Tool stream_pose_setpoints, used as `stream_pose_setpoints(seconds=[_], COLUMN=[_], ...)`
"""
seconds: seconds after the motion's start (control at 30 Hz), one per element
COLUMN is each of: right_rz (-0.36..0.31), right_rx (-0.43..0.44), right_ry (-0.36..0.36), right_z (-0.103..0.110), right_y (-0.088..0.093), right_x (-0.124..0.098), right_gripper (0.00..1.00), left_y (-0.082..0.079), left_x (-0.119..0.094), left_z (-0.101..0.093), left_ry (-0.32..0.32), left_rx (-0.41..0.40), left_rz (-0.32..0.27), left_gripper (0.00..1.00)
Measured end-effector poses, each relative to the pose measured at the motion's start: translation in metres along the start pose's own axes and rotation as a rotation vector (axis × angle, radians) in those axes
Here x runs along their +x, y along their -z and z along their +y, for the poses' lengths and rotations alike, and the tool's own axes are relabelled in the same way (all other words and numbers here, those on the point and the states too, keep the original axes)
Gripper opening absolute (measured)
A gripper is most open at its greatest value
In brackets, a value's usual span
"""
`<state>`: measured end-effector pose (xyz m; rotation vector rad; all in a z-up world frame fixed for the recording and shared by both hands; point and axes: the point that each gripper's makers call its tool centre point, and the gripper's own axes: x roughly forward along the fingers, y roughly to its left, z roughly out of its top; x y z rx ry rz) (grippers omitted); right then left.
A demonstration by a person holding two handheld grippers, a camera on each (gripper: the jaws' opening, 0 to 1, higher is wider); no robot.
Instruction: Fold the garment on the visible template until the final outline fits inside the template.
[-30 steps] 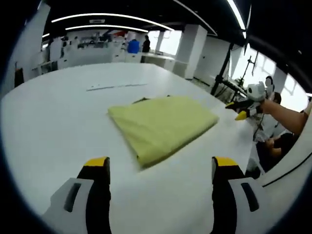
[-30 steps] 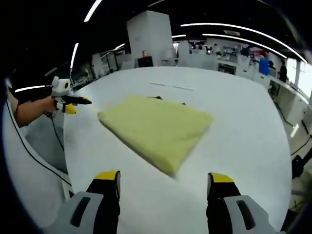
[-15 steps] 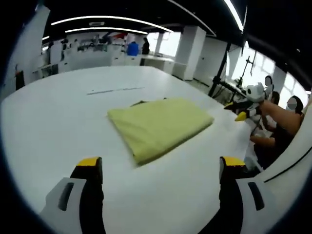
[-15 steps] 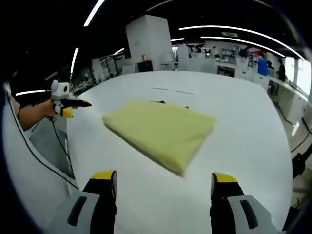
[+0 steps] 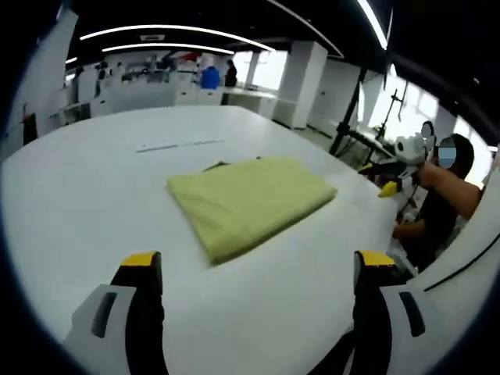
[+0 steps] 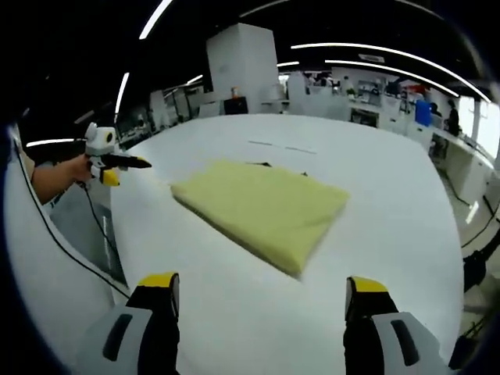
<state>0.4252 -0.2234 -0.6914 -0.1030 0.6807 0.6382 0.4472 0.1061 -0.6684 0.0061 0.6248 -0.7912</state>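
A pale yellow garment (image 5: 248, 201) lies folded into a thick rectangle on the white table (image 5: 94, 187); in the right gripper view the same garment (image 6: 266, 209) sits mid-table. A dark corner of the template (image 5: 216, 166) peeks out from under its far edge, also seen as dark template marks (image 6: 258, 164). My left gripper (image 5: 258, 269) is open, held back from the garment with nothing between its jaws. My right gripper (image 6: 262, 293) is open too, off the garment's near corner. The right gripper (image 5: 394, 178) appears at the table's right side, the left gripper (image 6: 109, 164) at the left.
Thin lines (image 5: 178, 145) mark the table beyond the garment. A person (image 5: 441, 195) stands at the table's edge holding the grippers. Benches, pillars and equipment fill the far room (image 6: 344, 90). The table edge drops off beside the left gripper (image 6: 117, 258).
Both views have drawn back a little from the folded garment. My jaws stand slightly wider than a second ago. The garment lies unmoved.
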Motion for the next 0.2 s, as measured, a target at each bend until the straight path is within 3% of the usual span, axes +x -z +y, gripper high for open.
stream_pose_setpoints(seconds=[0.2], right_rz=[0.014], right_rx=[-0.038], right_ry=[0.011], right_z=[0.0022], right_y=[0.0012], right_x=[0.0006], right_gripper=[0.96], left_y=[-0.0026], left_x=[0.0000], left_z=[-0.0022], left_ry=[0.006], left_rx=[-0.010], left_rz=[-0.010], left_gripper=[0.99])
